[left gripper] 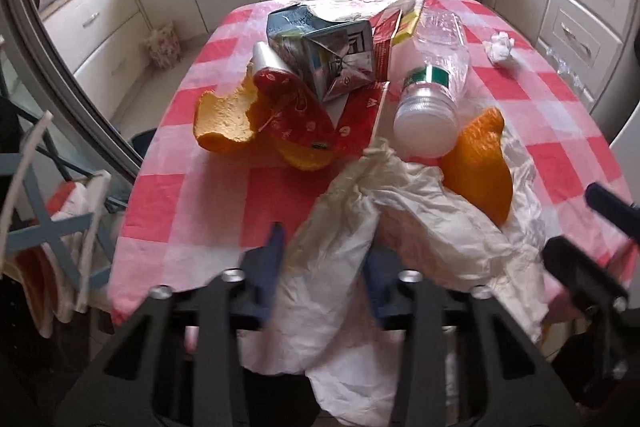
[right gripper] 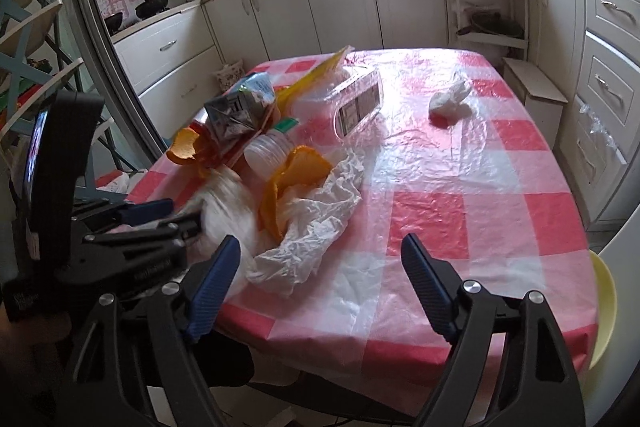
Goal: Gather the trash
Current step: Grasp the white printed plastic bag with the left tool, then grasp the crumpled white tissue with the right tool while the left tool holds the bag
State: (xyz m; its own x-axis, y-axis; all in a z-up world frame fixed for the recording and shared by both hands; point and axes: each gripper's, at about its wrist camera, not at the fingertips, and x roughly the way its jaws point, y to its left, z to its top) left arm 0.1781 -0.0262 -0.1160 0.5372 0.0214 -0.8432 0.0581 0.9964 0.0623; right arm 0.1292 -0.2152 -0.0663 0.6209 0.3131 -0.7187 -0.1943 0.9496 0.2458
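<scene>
**Left gripper pinching a crumpled plastic bag at the near edge of the bench**

The left gripper point(left gripper: 326, 267) has its fingers point(left gripper: 276, 247) drawn in on a fold of the crumpled white plastic bag point(left gripper: 420, 223), which bunches up between them and spills over the near edge of the bench point(left gripper: 192, 195), covered in a red-and-white checked cloth. The right gripper point(right gripper: 320, 287) sits just beside it, fingers point(right gripper: 426, 283) spread wide with nothing between them, over the bench's near edge. Trash lies heaped beyond the bag: an orange peel point(left gripper: 480, 163) resting on the bag, a second orange peel point(left gripper: 228, 119) to the left, a clear plastic bottle point(left gripper: 434, 83) on its side with its white cap toward the camera, a flattened silver drink carton point(left gripper: 332, 55), a red wrapper point(left gripper: 296, 107) and a red-and-yellow box point(left gripper: 396, 23). A crumpled white tissue point(right gripper: 450, 101) lies well apart on the far right of the bench. White kitchen cabinets point(right gripper: 280, 15) line the background.
</scene>
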